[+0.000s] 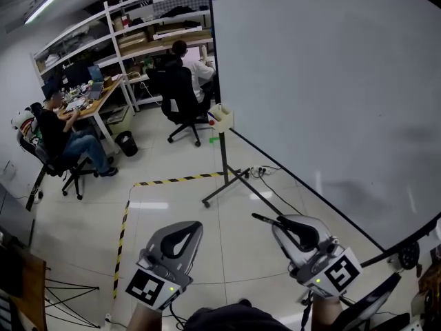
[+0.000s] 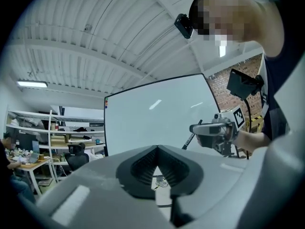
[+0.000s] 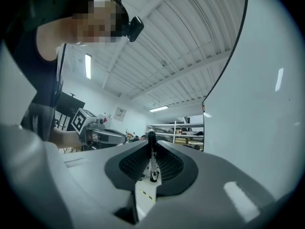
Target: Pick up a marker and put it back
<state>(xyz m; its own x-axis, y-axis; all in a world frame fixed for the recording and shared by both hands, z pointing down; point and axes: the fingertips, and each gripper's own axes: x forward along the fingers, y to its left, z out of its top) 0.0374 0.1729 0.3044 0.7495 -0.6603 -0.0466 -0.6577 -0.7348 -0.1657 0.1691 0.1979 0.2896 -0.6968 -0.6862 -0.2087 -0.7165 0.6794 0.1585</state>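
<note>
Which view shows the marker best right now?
The right gripper view: the marker stands clamped in the right gripper, close up. The head view shows its dark end poking past the jaws; the left gripper view shows only a thin distant stick.

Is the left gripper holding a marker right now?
No, the jaws of the left gripper are together with nothing between them; the marker is clamped in the right gripper.
</note>
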